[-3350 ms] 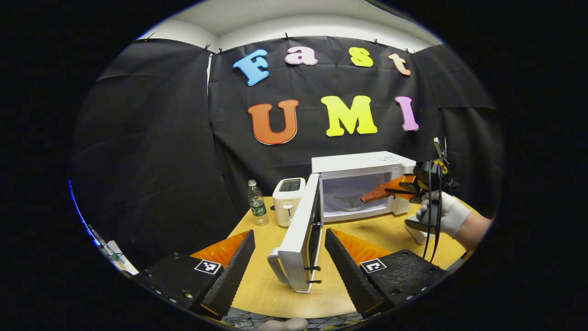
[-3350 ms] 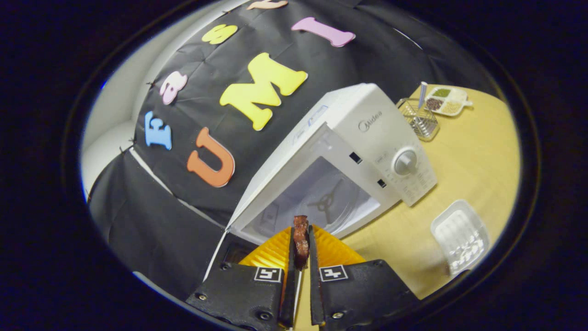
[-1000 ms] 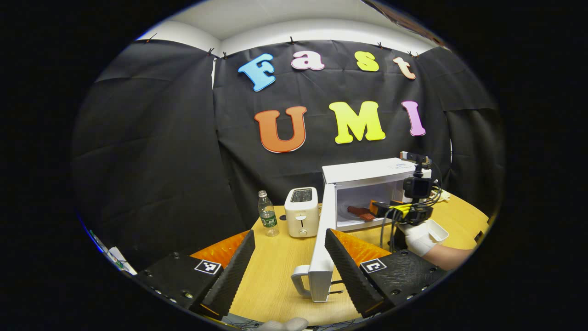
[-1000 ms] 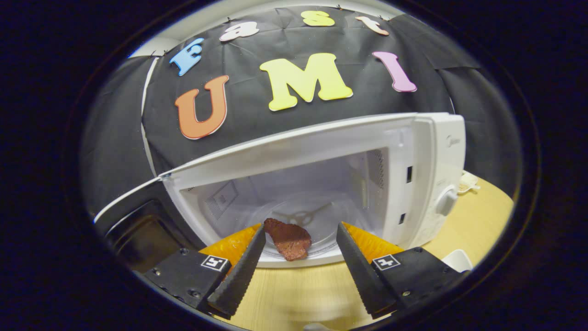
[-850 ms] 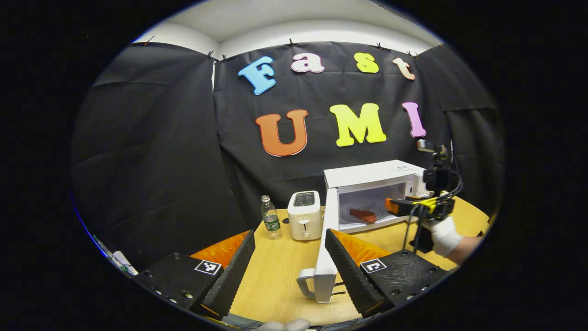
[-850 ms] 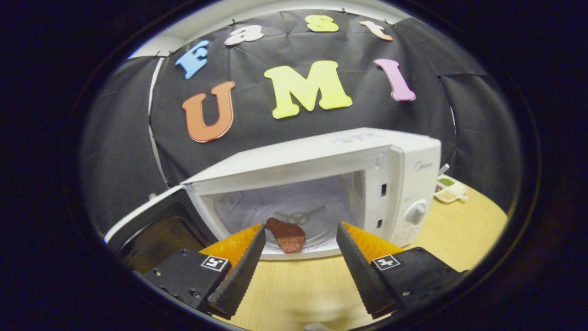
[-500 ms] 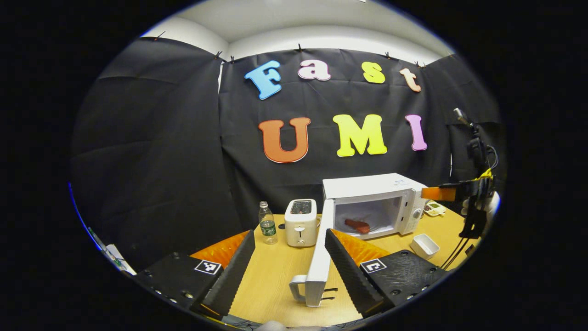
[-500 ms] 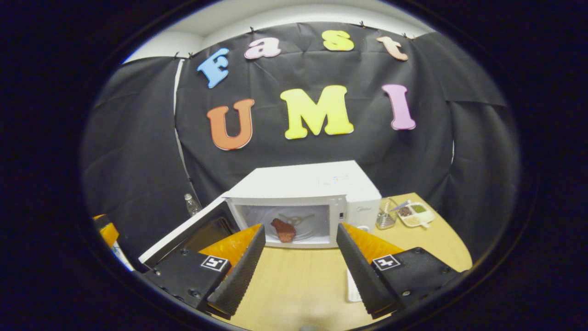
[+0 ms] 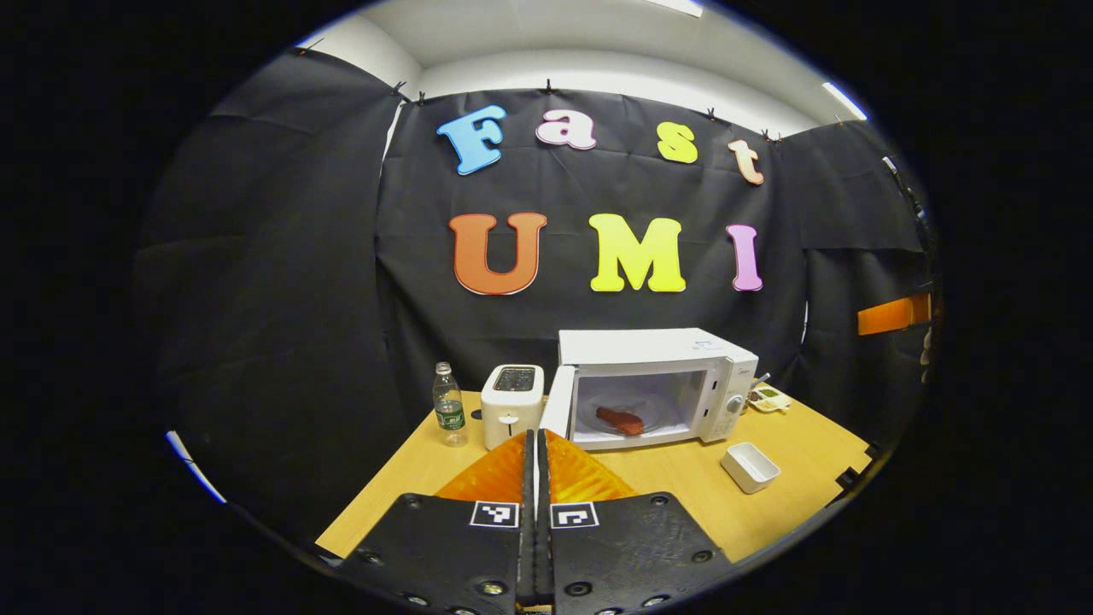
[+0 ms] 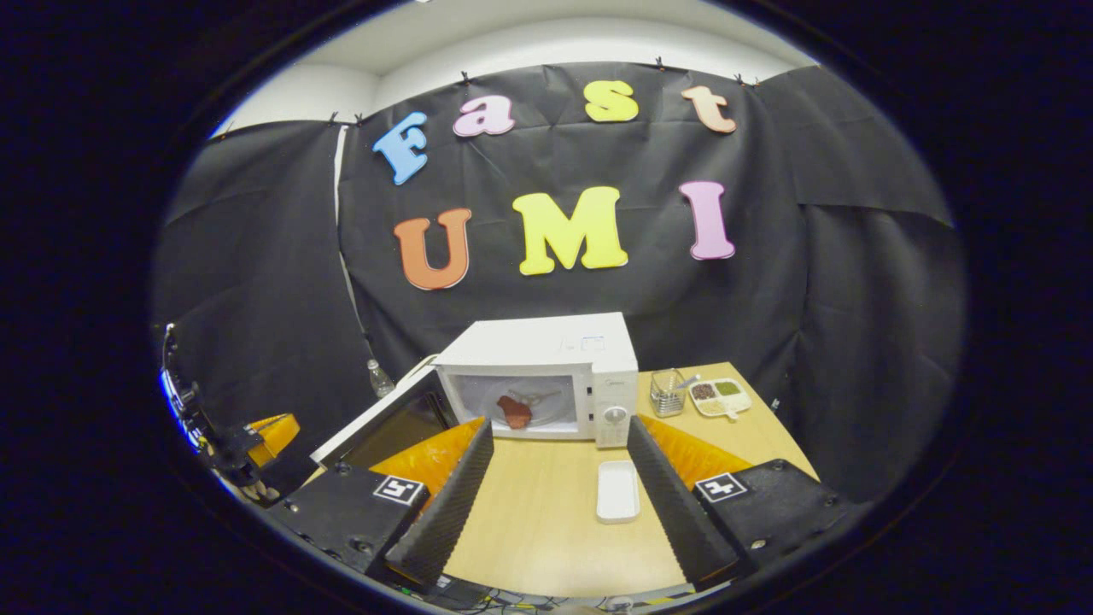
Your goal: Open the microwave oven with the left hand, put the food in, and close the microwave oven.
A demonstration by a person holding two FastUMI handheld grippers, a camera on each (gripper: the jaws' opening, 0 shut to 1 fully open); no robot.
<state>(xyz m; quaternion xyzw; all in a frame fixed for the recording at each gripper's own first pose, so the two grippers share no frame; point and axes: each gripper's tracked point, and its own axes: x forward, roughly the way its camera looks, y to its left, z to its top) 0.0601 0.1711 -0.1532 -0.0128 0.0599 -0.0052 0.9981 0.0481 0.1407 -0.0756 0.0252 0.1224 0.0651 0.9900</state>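
Observation:
The white microwave stands at the back of the wooden table with its door swung open to the left. A reddish slab of food lies on the glass plate inside. My left gripper is shut with nothing between its fingers, well back from the door. In the right gripper view the microwave, its open door and the food are seen from farther off. My right gripper is open and holds nothing. The left gripper hangs at the far left edge.
A white toaster and a water bottle stand left of the microwave. A white tray lies in front of it. A wire basket and a divided dish sit to its right.
The right gripper let go of the food inside the microwave and drew back. The left gripper backed away from the door edge and closed its fingers. The door stays open.

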